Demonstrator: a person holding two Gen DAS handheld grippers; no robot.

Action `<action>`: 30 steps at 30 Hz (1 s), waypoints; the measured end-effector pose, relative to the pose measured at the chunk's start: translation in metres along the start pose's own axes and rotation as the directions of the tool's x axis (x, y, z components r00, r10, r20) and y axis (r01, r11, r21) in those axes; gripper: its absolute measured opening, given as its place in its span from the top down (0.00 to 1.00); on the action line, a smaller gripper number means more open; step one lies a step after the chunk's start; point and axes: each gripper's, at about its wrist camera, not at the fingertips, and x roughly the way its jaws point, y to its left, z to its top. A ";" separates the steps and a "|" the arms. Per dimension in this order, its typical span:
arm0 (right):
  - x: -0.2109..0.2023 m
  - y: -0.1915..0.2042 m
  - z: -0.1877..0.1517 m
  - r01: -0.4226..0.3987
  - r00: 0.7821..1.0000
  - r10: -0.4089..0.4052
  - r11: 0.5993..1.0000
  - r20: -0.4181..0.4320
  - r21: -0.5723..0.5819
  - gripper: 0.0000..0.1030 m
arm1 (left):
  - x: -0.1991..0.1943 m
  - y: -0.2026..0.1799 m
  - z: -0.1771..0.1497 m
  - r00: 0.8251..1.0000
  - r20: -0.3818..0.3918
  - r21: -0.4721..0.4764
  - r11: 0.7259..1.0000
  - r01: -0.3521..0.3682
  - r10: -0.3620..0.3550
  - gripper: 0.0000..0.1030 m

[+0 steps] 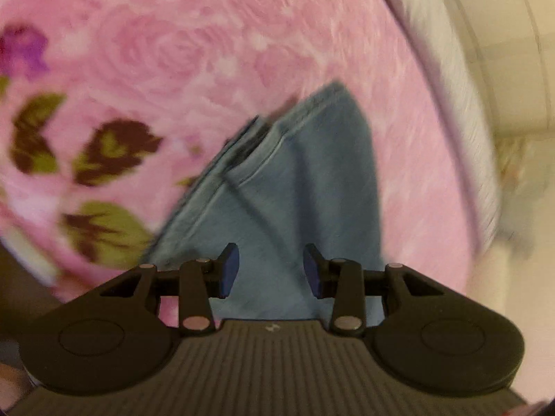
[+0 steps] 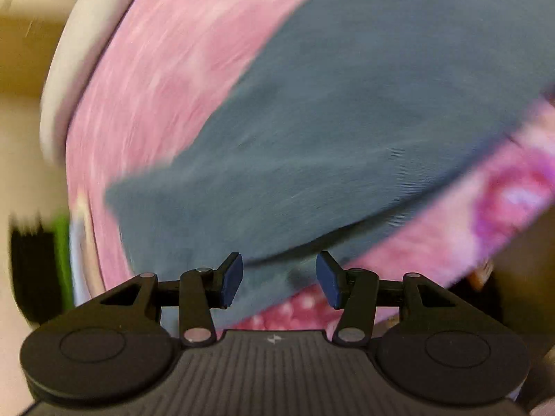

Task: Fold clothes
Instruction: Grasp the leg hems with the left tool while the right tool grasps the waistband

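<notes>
Blue denim garment [image 1: 298,187] lies partly folded on pink floral blanket [image 1: 208,52]; left gripper [image 1: 271,270] and right gripper [image 2: 279,279] hover released, more folds likely remain.

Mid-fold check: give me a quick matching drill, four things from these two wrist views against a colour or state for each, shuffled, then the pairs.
Things:
1. left tool
2. garment
3. blanket
4. leaf print

Colour or state:
A. pink, spread under the clothing
B. green and brown
C. open, nothing between its pads
D. blue-grey, seam showing

Pairs: 1-C, 2-D, 3-A, 4-B

The right tool is open too.
</notes>
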 end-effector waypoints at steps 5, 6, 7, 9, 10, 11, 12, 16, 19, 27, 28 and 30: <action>-0.021 -0.036 0.006 -0.051 0.992 0.036 0.992 0.121 0.120 0.49 | 0.021 0.010 0.014 0.995 0.100 -0.079 0.997 -0.020 0.028 0.66; -0.023 -0.041 0.006 -0.054 0.991 0.036 0.990 0.132 0.132 0.49 | 0.025 0.010 0.017 0.993 0.107 -0.077 0.996 -0.041 0.049 0.66; -0.023 -0.044 0.005 -0.058 0.989 0.037 0.988 0.141 0.146 0.49 | 0.029 0.011 0.018 0.992 0.111 -0.078 0.996 -0.044 0.052 0.66; -0.022 -0.050 0.004 -0.065 0.987 0.038 0.983 0.157 0.172 0.49 | 0.037 0.011 0.021 0.993 0.111 -0.089 0.996 -0.029 0.039 0.67; -0.024 -0.057 0.006 -0.071 0.985 0.041 0.981 0.166 0.182 0.49 | 0.040 0.009 0.021 0.993 0.114 -0.091 0.995 -0.028 0.038 0.68; -0.025 -0.061 0.008 -0.074 0.984 0.041 0.979 0.172 0.190 0.49 | 0.040 0.008 0.021 0.992 0.118 -0.088 0.996 -0.030 0.040 0.79; -0.025 -0.063 0.009 -0.075 0.983 0.040 0.977 0.178 0.197 0.49 | 0.038 0.006 0.022 0.992 0.120 -0.078 0.997 -0.021 0.030 0.95; -0.031 -0.068 0.009 -0.077 0.979 0.035 0.975 0.200 0.207 0.49 | 0.000 -0.001 0.014 0.989 0.147 -0.033 0.999 0.012 -0.007 0.96; -0.034 -0.069 0.012 -0.086 0.977 0.041 0.974 0.210 0.211 0.49 | -0.032 0.005 0.006 0.991 0.133 0.001 1.000 -0.020 0.020 0.96; -0.027 -0.074 0.015 -0.058 0.976 0.009 0.973 0.216 0.223 0.68 | -0.030 0.034 -0.012 0.992 0.092 -0.066 0.995 -0.076 0.081 0.96; -0.027 -0.074 0.015 -0.037 0.978 -0.011 0.974 0.211 0.222 0.74 | -0.033 0.030 -0.012 0.992 0.097 -0.048 0.996 -0.073 0.077 0.96; -0.027 -0.075 0.017 -0.013 0.979 -0.034 0.974 0.199 0.228 0.77 | -0.041 0.024 -0.012 0.993 0.100 -0.025 0.998 -0.063 0.065 0.96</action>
